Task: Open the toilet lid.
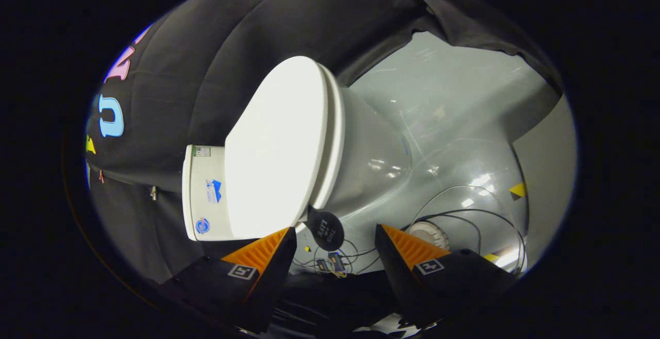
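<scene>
— Our tongs (335, 236) stand with the two fingers spread wide and nothing between them. We hold no thing yet.

— And just ahead of them?

— One fingertip (281, 238) sits right at the near edge of the toilet lid (276, 145); whether it touches, we cannot tell. The other fingertip points past the bowl (371, 163) toward the grey floor (464, 107), where thin cables (464, 215) loop and a round white fitting (430, 231) lies.

— Where does the lid lie?

— Closed, we judge: flat on the seat (332, 143), a thin pale band between lid and bowl. The tank (203, 194) sits beyond the lid's far end, against the black cloth wall (232, 45). A dark round tag (325, 230) hangs near the lid's front.

— How will it handle?

— We expect a stiff, smooth plastic shell, light for its size, and glossy, so likely slippery. It should swing on hinges at the tank end.

— So where do we take hold?

— At the front lip, farthest from the hinges. We would slide one finger under that overhang, pinch the rim or simply hook it, then lift in an arc toward the tank.
</scene>
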`<state>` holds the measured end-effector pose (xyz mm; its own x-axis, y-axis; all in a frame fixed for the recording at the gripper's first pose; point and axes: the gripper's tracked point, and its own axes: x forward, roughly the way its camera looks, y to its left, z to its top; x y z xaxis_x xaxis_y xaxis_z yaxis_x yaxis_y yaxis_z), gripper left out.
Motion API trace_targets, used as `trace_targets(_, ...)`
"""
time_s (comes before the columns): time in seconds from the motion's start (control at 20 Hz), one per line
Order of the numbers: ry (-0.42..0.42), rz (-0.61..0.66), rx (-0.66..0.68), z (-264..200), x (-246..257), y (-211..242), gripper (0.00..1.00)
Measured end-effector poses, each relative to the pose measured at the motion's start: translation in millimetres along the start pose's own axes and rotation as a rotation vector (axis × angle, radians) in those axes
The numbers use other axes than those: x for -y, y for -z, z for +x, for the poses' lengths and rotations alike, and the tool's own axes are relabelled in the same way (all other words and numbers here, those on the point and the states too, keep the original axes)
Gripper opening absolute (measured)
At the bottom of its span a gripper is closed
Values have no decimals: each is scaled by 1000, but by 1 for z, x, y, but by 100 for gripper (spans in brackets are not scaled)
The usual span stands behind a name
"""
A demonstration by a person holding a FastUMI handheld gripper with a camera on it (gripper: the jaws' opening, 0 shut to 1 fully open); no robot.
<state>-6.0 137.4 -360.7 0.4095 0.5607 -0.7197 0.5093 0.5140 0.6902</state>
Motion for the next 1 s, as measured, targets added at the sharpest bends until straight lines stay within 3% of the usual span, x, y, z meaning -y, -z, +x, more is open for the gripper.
trace_targets(0.05, -38, -11, -11, 4, -8, 2, 90)
trace_targets(0.25, -25, -115, -17, 12, 11, 0, 37)
trace_targets(0.4, -92, -139, -35, 8, 0, 2, 36)
trace_targets(0.55, -100, -247, -62, 8, 5, -1, 36)
trace_targets(0.65, -116, -170, -66, 7, 1, 8, 19)
trace_targets(1.0, -140, -200, -44, 2, 0, 5, 19)
